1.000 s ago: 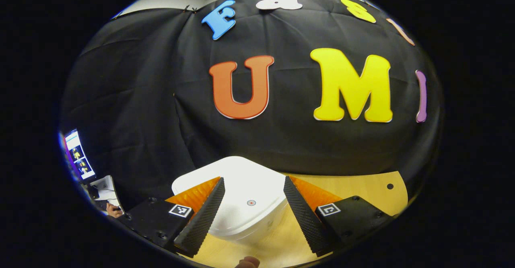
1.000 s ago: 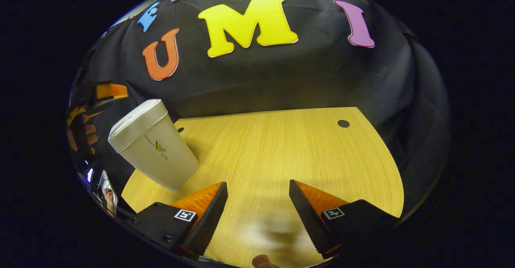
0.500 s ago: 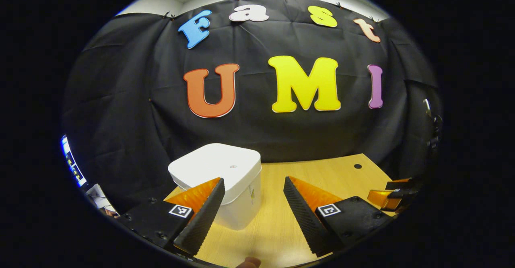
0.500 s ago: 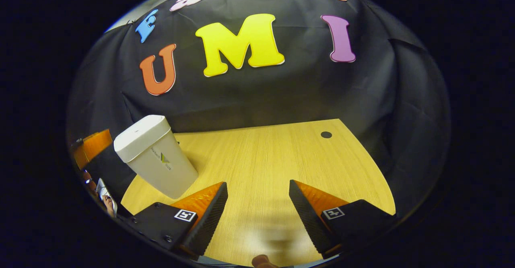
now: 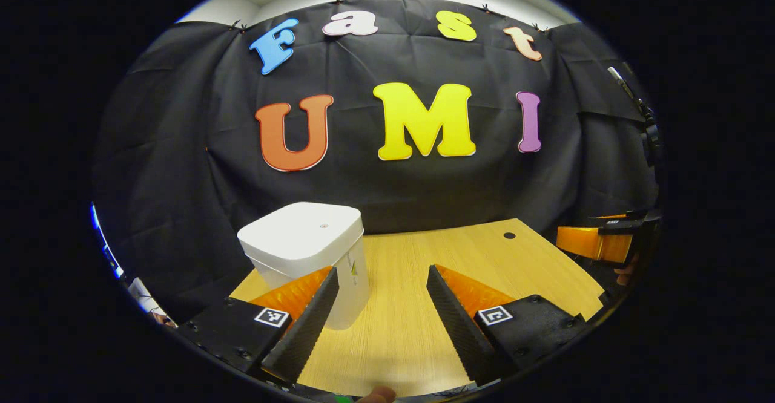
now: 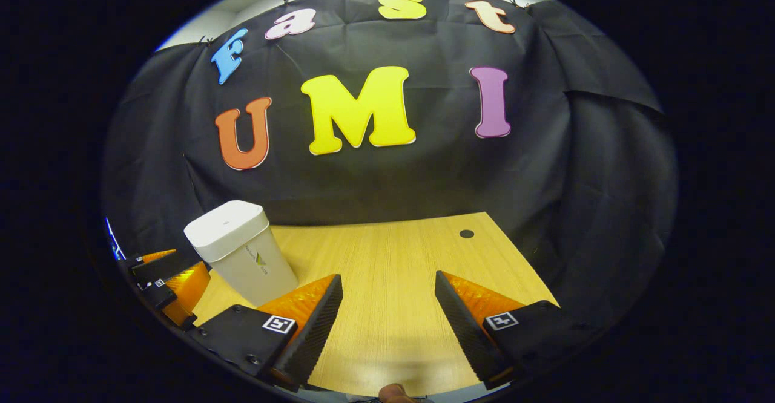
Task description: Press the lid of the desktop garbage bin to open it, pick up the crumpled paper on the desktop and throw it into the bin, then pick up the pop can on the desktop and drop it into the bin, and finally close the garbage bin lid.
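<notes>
A white garbage bin (image 5: 309, 252) with its lid shut stands at the wooden table's back left. In the right gripper view the same bin (image 6: 239, 249) sits left of centre. My left gripper (image 5: 378, 315) is open and empty, held back from the bin, which lies ahead and to its left. Over the table's near middle, my right gripper (image 6: 387, 318) is open with nothing between its fingers. The left gripper (image 6: 166, 279) appears at the left edge of the right gripper view, and the right gripper (image 5: 599, 239) at the right edge of the left gripper view.
The light wooden table (image 6: 393, 270) has a small dark hole (image 6: 466, 233) near its back right corner, also seen as a hole (image 5: 509, 235) in the left gripper view. Black cloth walls close the back and sides.
Both grippers have drawn back and levelled out. The bin, close under the left gripper a second ago, now stands farther off. Each gripper has come into the other's view.
</notes>
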A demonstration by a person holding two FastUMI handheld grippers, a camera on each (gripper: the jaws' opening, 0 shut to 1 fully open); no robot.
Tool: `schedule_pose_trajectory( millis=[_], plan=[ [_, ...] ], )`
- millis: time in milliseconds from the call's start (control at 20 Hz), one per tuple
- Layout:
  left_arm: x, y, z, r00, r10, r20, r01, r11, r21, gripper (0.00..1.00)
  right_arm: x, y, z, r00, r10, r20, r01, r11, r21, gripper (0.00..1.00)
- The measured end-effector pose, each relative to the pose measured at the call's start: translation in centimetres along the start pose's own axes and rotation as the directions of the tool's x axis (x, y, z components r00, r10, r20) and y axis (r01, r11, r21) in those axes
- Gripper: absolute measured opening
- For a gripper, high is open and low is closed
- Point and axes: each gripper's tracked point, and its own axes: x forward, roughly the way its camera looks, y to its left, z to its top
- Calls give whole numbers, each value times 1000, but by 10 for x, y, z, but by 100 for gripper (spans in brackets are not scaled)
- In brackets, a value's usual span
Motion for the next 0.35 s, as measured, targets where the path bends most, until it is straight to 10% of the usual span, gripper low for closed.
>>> schedule_pose_trajectory(
  millis=[350],
  plan=[
    [-6, 4, -4, 1000, -8, 12, 8, 1000, 11, 97, -18, 18, -13, 1000, -11, 17, 11, 1000, 23, 98]
  ],
)
